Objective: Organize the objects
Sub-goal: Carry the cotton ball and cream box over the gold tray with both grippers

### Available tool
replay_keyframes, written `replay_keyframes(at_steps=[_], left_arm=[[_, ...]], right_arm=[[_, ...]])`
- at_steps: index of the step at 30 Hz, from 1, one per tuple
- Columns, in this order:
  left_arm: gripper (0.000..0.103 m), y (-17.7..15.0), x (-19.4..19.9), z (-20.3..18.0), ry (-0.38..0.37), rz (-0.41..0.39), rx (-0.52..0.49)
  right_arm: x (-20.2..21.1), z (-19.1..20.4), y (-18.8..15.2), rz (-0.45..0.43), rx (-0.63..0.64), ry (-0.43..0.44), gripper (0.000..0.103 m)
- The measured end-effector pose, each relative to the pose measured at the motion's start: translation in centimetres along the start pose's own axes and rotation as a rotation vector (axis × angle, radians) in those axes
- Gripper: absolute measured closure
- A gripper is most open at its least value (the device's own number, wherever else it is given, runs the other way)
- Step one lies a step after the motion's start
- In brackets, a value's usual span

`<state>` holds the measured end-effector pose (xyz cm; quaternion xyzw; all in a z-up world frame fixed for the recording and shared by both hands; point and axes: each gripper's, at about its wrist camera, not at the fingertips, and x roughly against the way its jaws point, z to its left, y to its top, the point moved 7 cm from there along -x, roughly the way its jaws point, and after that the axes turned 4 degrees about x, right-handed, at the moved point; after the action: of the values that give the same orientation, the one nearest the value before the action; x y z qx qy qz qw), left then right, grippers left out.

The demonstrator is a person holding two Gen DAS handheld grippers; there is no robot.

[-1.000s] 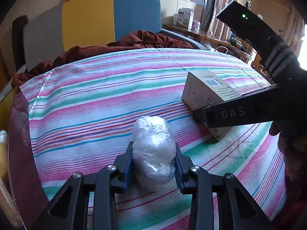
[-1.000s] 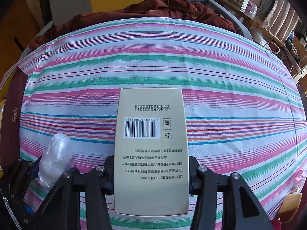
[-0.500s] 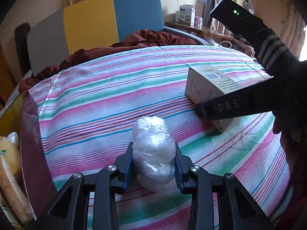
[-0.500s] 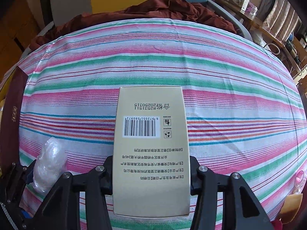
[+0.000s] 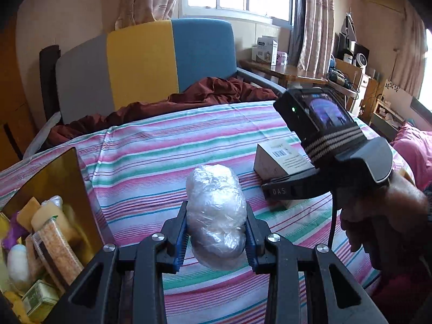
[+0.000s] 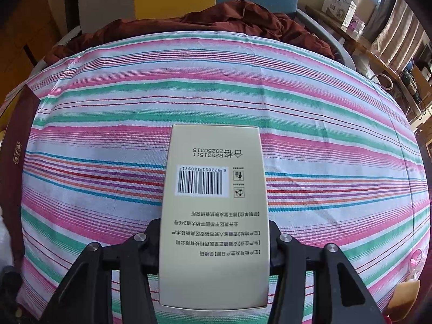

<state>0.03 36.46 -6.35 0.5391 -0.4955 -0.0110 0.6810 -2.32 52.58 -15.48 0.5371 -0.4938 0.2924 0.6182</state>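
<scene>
My left gripper point(image 5: 215, 239) is shut on a clear plastic-wrapped bundle point(image 5: 214, 216) and holds it above the striped cloth point(image 5: 162, 156). My right gripper point(image 6: 214, 243) is shut on a beige carton with a barcode point(image 6: 214, 202), its long side pointing away from me. In the left wrist view the carton point(image 5: 278, 159) and the right gripper point(image 5: 294, 190) sit to the right of the bundle, over the cloth. A gold-lined box point(image 5: 64, 178) at the lower left holds several packets and small boxes.
A dark red blanket point(image 5: 189, 97) lies bunched at the far end, in front of a grey, yellow and blue headboard point(image 5: 145, 62). A wooden side table with white boxes point(image 5: 266, 50) stands at the back right. A maroon box edge point(image 6: 16, 162) shows at left.
My left gripper has lifted and swung left with the bundle, bringing the gold-lined box into view. The bundle has left the right wrist view. The right gripper has kept holding the carton.
</scene>
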Motion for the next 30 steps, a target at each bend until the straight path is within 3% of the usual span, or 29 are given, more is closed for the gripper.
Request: replay_keyframes(at_steps=[12, 25, 30], left_arm=[[0.067, -0.5, 3.6, 4.7, 0.045, -0.033, 0.09], [0.067, -1.9, 5.1, 9.0, 0.046, -0.013, 0.202], [0.067, -3.2, 5.4, 11.8, 0.089, 0.005, 0.251]], right_arm=[[0.3, 1.2, 0.0, -0.021, 0.018, -0.034, 0.052], [-0.4, 0.9, 0.3, -0.036, 0.044, -0.069, 0.052], [-0.3, 0.9, 0.2, -0.038, 0.051, -0.075, 0.052]])
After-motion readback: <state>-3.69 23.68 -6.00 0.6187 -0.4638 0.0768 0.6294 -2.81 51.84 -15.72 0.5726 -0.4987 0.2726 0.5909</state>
